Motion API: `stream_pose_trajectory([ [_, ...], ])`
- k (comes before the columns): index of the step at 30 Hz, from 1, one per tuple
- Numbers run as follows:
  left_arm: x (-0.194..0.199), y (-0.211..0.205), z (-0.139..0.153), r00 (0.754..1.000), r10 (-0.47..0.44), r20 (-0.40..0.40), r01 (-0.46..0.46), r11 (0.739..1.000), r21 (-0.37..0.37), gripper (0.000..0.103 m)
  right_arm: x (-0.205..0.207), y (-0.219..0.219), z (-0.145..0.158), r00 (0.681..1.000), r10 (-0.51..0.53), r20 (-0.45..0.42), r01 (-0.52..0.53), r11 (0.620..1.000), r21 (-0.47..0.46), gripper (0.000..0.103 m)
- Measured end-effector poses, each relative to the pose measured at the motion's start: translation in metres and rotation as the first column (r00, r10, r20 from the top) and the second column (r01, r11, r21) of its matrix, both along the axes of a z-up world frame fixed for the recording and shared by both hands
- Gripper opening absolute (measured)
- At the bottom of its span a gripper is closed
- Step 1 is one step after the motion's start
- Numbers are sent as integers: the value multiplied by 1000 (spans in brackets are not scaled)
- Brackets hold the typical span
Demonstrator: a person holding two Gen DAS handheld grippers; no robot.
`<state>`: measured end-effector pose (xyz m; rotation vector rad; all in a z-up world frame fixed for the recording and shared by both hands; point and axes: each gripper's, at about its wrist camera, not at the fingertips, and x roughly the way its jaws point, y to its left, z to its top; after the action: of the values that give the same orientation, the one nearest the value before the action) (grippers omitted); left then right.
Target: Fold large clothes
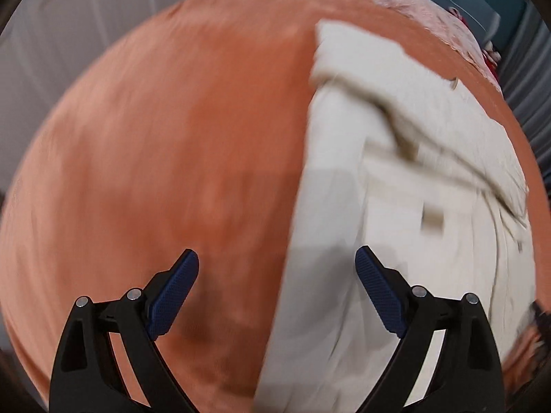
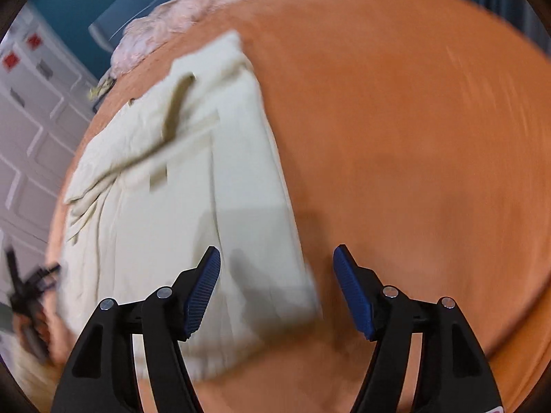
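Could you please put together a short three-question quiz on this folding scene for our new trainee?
1. True or false: the left gripper is shut on the cream garment.
2. What colour is the bedspread under the garment?
3. Multiple choice: in the right wrist view, the right gripper hovers over A) the garment's near right corner, B) the pink blanket, C) the white cabinet doors.

Key: 1 false, both grippers are open and empty; 2 orange; 3 A.

No legible text, label, brand or number in either view; both frames are motion-blurred.
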<state>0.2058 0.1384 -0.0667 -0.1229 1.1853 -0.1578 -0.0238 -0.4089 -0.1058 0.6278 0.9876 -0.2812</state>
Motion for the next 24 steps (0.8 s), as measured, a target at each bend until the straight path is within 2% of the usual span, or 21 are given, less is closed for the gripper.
stream_pose_trajectory([
  [1, -9, 6, -5, 1000, 19, -20, -20, 999, -38, 90, -10, 5, -6, 1000, -11, 8, 11, 1000, 23, 67],
  [3, -25, 10, -8, 999, 45, -18, -46, 995, -84, 90, -16, 19, -6, 999, -9, 38, 9, 1000, -3, 68],
  [6, -35, 3, -6, 999, 44, -13, -45, 991, -129, 89, -6, 29, -9, 999, 8, 45, -9, 1000, 27, 75],
  [7, -35, -1, -6, 999, 38, -16, -40, 987, -155, 85, -1, 31, -9, 999, -7, 43, 7, 1000, 13, 75],
  [8, -36, -7, -6, 999, 31, -22, -34, 986, -163, 72, 1, 33, -9, 999, -12, 48, 12, 1000, 12, 75],
  [9, -35, -14, -3, 1000, 19, -22, -22, 986, -168, 63, 4, 33, -9, 997, -24, 67, 23, 999, 24, 70],
  [10, -35, -18, -3, 1000, 14, -26, -18, 986, -166, 53, 5, 31, -7, 996, -31, 83, 27, 999, 45, 51],
  [11, -36, -19, -2, 1000, 17, -26, -21, 986, -167, 35, 6, 28, -7, 995, -32, 98, 23, 996, 86, 35],
  [12, -37, -20, 0, 1000, 11, -23, -14, 986, -164, 24, 8, 26, -8, 994, -43, 100, 31, 992, 122, 17],
  [13, -38, -20, 2, 1000, 11, -18, -14, 988, -152, 16, 7, 26, -5, 993, -52, 105, 38, 991, 126, 13],
  [17, -51, -19, 32, 999, -5, 36, 11, 989, -144, 8, -3, 41, 30, 987, -2, 158, -5, 999, 42, 8],
  [20, -66, -13, 60, 997, -30, 74, 42, 987, -157, 7, -20, 50, 58, 982, 43, 183, -45, 999, 11, 7],
  [24, -112, 7, 93, 991, -85, 103, 99, 986, -136, 7, -67, 71, 87, 979, 145, 146, -140, 989, -45, 7],
])
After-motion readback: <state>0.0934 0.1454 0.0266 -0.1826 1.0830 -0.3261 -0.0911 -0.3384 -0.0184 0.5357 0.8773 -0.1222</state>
